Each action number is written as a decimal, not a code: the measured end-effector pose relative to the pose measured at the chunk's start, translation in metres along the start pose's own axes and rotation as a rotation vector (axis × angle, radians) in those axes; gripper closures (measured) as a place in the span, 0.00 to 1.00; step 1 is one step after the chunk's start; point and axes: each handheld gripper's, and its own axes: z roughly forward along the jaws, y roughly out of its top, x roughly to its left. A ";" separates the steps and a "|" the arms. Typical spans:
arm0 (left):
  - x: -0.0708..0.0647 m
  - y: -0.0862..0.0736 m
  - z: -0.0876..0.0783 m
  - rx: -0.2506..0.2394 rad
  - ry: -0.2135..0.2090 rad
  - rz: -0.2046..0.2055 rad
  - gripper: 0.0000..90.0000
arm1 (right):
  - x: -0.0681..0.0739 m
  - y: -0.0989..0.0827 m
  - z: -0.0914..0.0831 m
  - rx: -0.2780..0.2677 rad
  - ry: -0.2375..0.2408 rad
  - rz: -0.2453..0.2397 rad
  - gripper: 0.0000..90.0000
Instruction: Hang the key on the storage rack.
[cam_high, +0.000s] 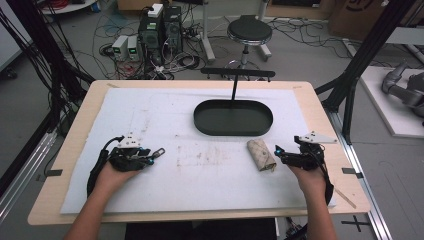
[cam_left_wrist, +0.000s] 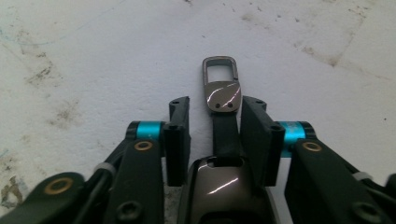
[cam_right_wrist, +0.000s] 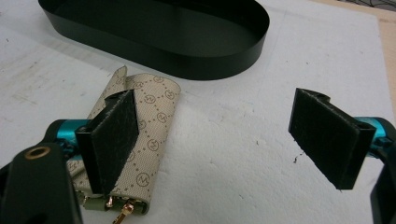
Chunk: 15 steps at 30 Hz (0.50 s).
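In the high view, the left gripper (cam_high: 149, 156) is lying low near the left edge of the white foam mat (cam_high: 165, 107), and a dark metal key fob with a strap and a rectangular clip ring (cam_high: 158, 152) is sticking out from its tips toward the middle of the mat. The right gripper (cam_high: 280, 152) is resting near the right edge, just beside a rolled beige patterned fabric pouch (cam_high: 261, 154), which is lying in front of the black oval metal tray (cam_high: 233, 118); the tray is probably waiting to receive these things. In the left gripper view, the key fob (cam_left_wrist: 221, 95) is lying between the two jaws along their length, so that the pads can take its narrow strap from both sides; a small gap is showing on each side, so I judge the jaws are around it but not yet pressing. In the right gripper view, the jaws are standing wide apart with nothing between them, and the pouch (cam_right_wrist: 149, 121) is lying partly behind the left pad, touching nothing I can confirm, near the tray (cam_right_wrist: 187, 65).
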 end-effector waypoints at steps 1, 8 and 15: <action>-0.001 0.000 0.000 0.000 0.000 0.005 0.73 | 0.000 0.000 0.000 0.000 0.000 0.000 0.18; -0.002 0.000 -0.001 0.003 -0.011 0.028 0.89 | 0.000 0.000 -0.001 -0.001 -0.003 0.005 0.18; 0.000 0.001 -0.006 -0.018 -0.041 0.019 0.92 | 0.000 -0.001 0.000 0.000 0.000 0.004 0.18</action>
